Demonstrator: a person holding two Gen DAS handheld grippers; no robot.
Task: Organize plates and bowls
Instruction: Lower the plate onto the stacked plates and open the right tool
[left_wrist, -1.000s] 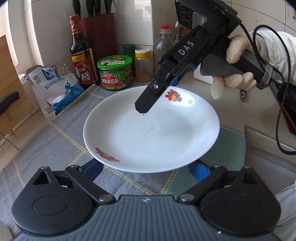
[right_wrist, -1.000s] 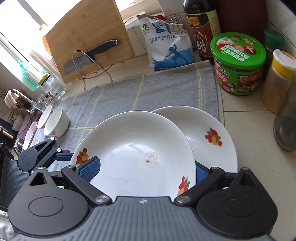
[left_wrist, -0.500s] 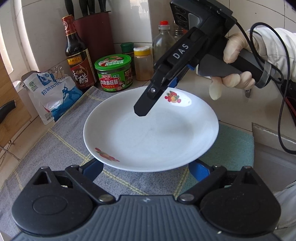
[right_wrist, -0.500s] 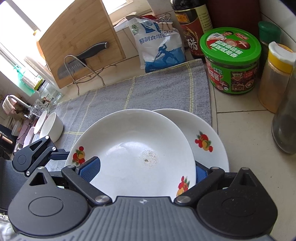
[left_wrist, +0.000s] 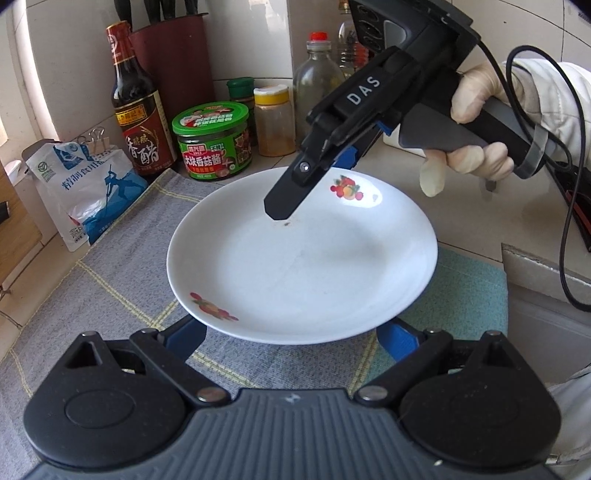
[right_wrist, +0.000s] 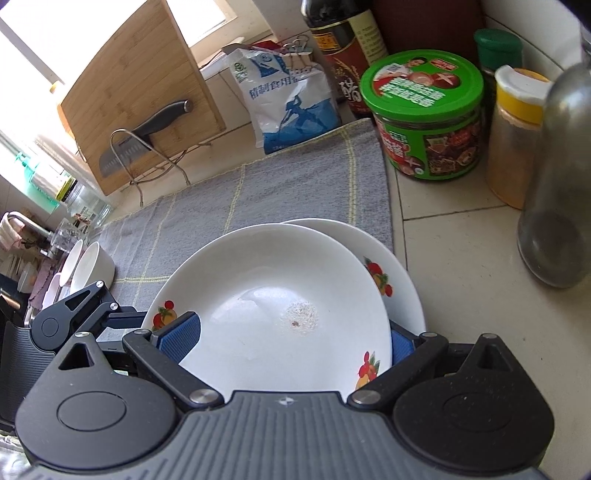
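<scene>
A white plate with fruit decals (left_wrist: 303, 266) (right_wrist: 266, 314) hangs tilted over the grey cloth (right_wrist: 258, 184), partly covering a second matching plate (right_wrist: 402, 284) that lies beneath it. My left gripper (left_wrist: 290, 334) stands wide open, both blue pads under the plate's near rim. My right gripper (right_wrist: 288, 339) is also wide apart. Its left pad (right_wrist: 177, 336) lies above the plate's rim, and its right pad (right_wrist: 400, 345) sits below the rim. From the left wrist, one black finger (left_wrist: 291, 188) of the right gripper reaches down into the plate. That view hides the lower plate.
A green-lidded jar (left_wrist: 212, 142), a vinegar bottle (left_wrist: 136, 110), a yellow-capped spice jar (left_wrist: 273, 122) and a glass bottle (right_wrist: 554, 203) crowd the wall side. A salt bag (left_wrist: 85, 184), a cutting board with a knife (right_wrist: 140, 110) and small white bowls (right_wrist: 88, 266) are on the left.
The upper plate has kept its place between both grippers while all three drifted toward the jars. It now covers more of the lower plate.
</scene>
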